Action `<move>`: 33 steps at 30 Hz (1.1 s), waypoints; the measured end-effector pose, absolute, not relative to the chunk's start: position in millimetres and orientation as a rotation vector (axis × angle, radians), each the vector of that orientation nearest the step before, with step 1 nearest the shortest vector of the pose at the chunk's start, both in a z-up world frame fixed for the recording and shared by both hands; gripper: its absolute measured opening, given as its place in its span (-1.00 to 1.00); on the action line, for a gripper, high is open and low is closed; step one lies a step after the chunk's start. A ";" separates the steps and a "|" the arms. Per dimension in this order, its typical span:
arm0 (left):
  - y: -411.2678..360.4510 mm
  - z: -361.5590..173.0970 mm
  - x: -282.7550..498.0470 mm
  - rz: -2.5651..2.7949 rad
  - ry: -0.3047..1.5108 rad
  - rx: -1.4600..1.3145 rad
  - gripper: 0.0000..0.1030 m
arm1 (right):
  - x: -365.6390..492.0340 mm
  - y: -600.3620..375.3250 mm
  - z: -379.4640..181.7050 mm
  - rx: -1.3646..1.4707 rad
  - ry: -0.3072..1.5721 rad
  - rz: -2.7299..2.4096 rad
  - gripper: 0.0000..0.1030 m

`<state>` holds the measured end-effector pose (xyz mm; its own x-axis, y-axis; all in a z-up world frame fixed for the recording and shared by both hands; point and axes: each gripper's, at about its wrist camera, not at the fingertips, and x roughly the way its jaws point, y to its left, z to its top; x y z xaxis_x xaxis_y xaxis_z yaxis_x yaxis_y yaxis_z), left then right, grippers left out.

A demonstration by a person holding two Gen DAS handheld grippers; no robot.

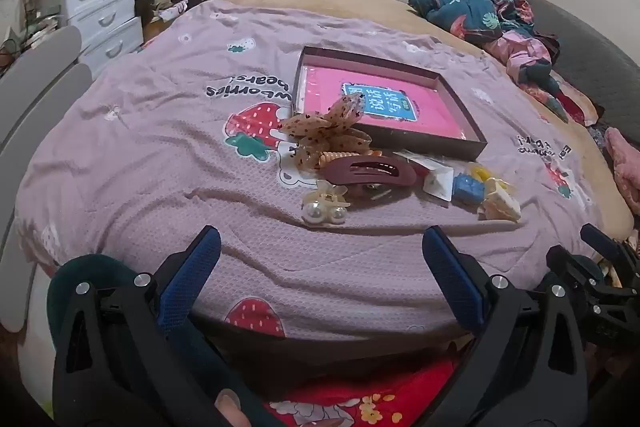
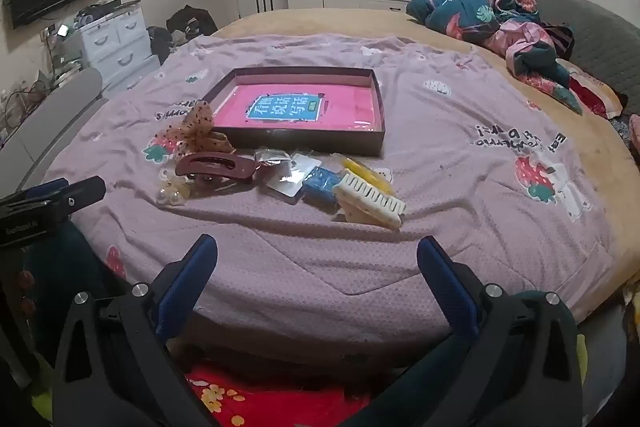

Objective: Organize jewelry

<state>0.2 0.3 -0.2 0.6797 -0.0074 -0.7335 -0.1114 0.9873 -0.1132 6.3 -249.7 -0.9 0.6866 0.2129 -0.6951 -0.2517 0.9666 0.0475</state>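
Fingers of both grippers stand spread wide with nothing between them: the left gripper (image 1: pixel 320 247) and the right gripper (image 2: pixel 316 255) each hang over bare quilt (image 1: pixel 140 155) at the near edge of the bed, tilted down toward the pile and well short of it. By that, the job looks to be at its start, with the reach for a first piece not yet made. The jewelry lies in a loose heap on the quilt just in front of the tray (image 2: pixel 372 99), whose pink floor holds none of the pieces. Counted, I make out one tray, one spotted bow (image 1: pixel 324 131) leaning on the tray's near corner, one maroon clip (image 1: pixel 368 171), one pearl clip (image 1: pixel 326 205) carrying two pearls, one cream claw clip (image 2: pixel 370 201), one blue piece (image 2: pixel 320 183), one yellow piece (image 2: pixel 366 169) and what may be two small carded packets (image 2: pixel 294 177), though the overlap there makes that count unsure. Next, I judge, one gripper must come forward and down onto an outlying piece. The pearl clip suits the left and the cream claw clip the right, since both sit at the heap's near rim. The jaws should close across a narrow part, lift clear, and carry the piece over the tray's wall.
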 end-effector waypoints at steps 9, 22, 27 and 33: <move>-1.3 2.0 -1.8 0.054 0.809 -0.149 0.84 | 1.3 -252.6 6.8 -0.030 0.754 0.263 0.92; -6.3 2.4 0.1 0.048 0.808 -0.153 0.84 | -4.7 -252.8 11.6 -0.026 0.730 0.257 0.92; -9.0 2.3 1.4 0.044 0.810 -0.155 0.84 | -4.4 -253.6 12.1 -0.027 0.730 0.258 0.92; -7.0 7.0 -2.9 0.038 0.806 -0.155 0.84 | -4.7 -253.3 12.1 -0.026 0.729 0.258 0.92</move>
